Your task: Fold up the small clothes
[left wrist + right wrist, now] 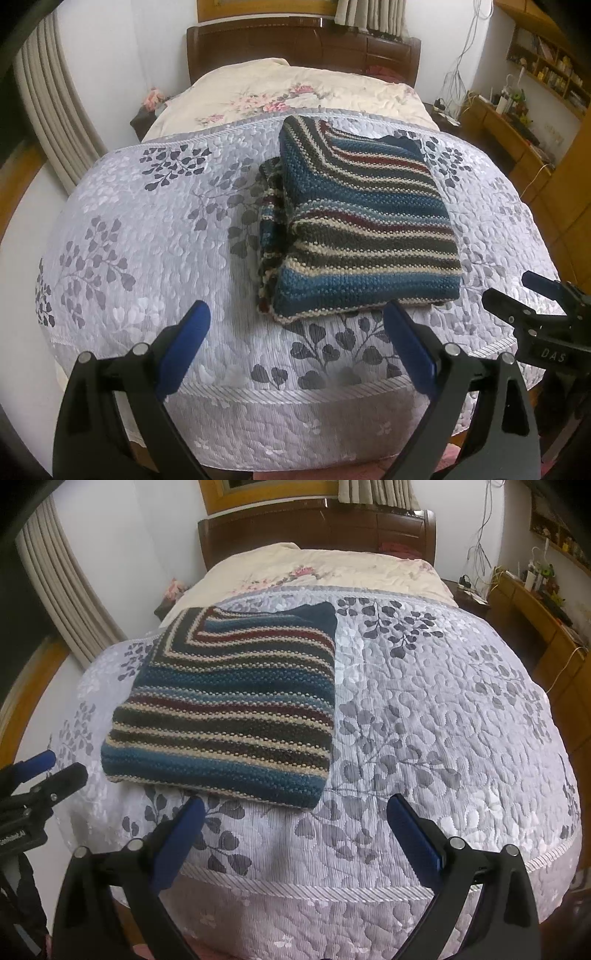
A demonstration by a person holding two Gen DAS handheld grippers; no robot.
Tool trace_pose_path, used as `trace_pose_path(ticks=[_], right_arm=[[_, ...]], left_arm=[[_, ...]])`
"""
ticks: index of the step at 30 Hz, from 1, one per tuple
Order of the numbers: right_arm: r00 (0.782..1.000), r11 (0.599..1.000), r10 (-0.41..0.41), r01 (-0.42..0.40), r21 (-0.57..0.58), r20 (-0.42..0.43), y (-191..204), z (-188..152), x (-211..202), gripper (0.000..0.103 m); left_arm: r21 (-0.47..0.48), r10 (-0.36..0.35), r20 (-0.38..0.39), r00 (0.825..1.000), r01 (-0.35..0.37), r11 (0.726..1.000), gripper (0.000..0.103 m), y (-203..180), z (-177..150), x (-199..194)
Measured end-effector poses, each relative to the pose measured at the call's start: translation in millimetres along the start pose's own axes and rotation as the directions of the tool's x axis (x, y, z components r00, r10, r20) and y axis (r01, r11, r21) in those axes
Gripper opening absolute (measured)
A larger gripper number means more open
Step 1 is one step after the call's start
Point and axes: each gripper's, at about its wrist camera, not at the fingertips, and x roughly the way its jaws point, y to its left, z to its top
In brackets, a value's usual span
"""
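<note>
— Bedroom, by the look of it: a bed under a grey leaf-print quilt [155, 236], a dark wooden headboard [303, 44] at its far end, a cream floral cover [280, 88] beyond the quilt. Where does the garment sit?

— On the quilt, toward its near edge. It is a striped knit sweater [365, 236], already folded into a thick rectangular stack, with a narrower layer sticking out from under the stack on the side away from the right gripper.

— And the two tools?

— Both hang off the quilt's near edge, short of the sweater, touching nothing. The left gripper [295, 347] has its jaws spread wide and empty; the right gripper [295, 830] is just as wide and just as empty.

— How would that knit behave if lifted?

— Judging by the chunky stitch, it is soft and floppy, with some weight, and grippy rather than slick. It would probably sag between two holds and the layers could slide apart. Nothing fragile about it.

— So where should a claw bite?

— Probably at the two near corners of the stack, pinching through all layers at once. The protruding layer likely needs tucking first; a hold on the top layer alone would peel the fold open.
</note>
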Motion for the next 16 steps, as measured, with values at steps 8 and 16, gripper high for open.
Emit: trace_pose_path(ticks=[8,16], right_arm=[[1.000,1.000,0.002,-0.002,0.005,0.007,-2.6,2.9,1.5,0.099],[1.000,1.000,0.004,-0.004,0.023,-0.004,-6.3,4.3,3.0,0.099]], left_arm=[[0.001,0.000,-0.008,1.000,0.000,1.000,0.094,-0.5,1.3,3.1],[0.002,-0.001,-0.015,1.000,0.001,1.000,0.094,0.6,1.4,6.2]])
